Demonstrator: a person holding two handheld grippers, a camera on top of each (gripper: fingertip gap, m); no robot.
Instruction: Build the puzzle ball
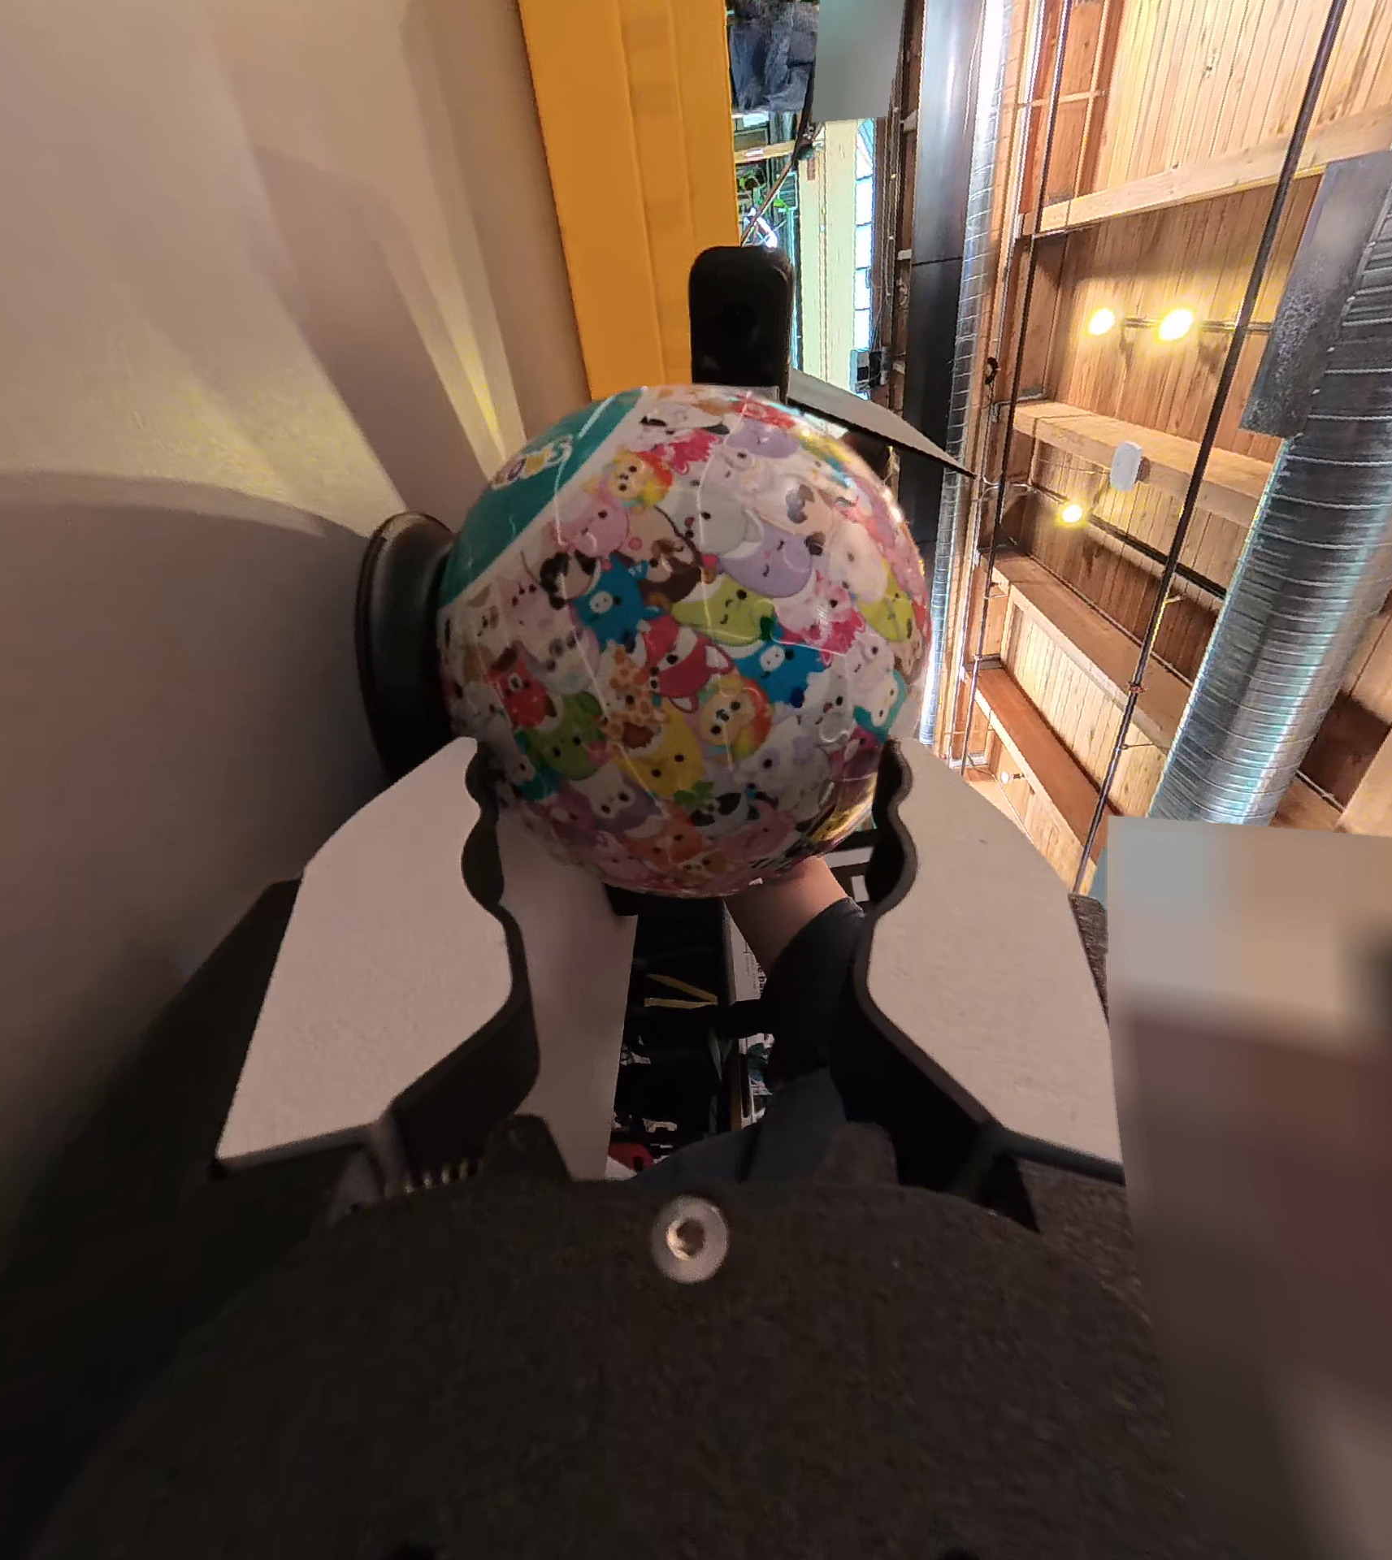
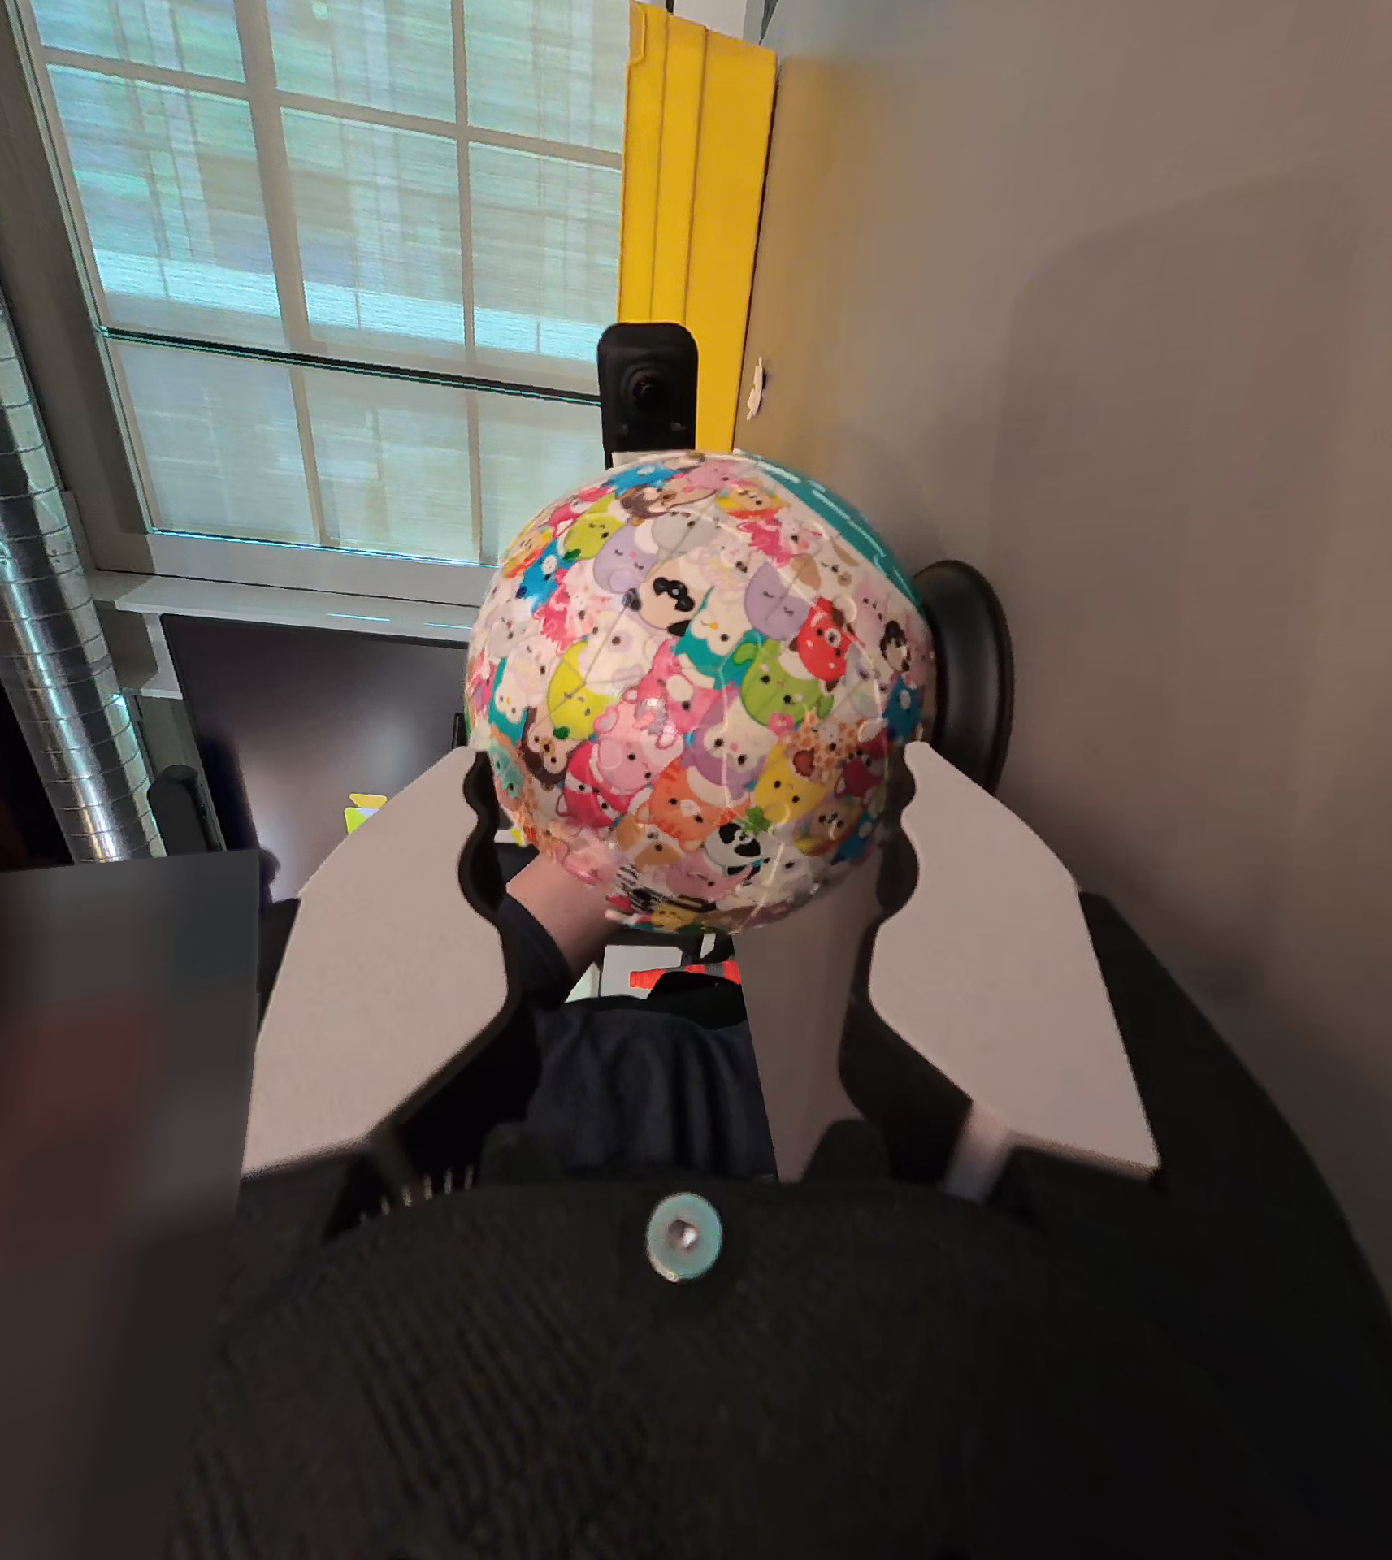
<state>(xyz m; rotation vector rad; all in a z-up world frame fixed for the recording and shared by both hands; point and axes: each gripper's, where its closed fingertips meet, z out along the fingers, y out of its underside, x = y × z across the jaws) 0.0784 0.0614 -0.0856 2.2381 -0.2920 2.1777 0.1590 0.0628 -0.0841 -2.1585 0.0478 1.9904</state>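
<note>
The puzzle ball is a full sphere printed with colourful cartoon animals and a teal patch. It sits against a black round stand on the white tabletop. My left gripper has its jaws spread wide, with both fingertips touching the ball's sides. In the right wrist view the ball and stand show from the opposite side. My right gripper clasps the ball the same way. Each view shows the other gripper's black camera beyond the ball.
Both views are turned sideways. A yellow panel stands at the table's far edge. A hand in a dark sleeve shows behind the ball. A window and a metal duct are in the background. My hands' fingertips stand some 10 cm from each other.
</note>
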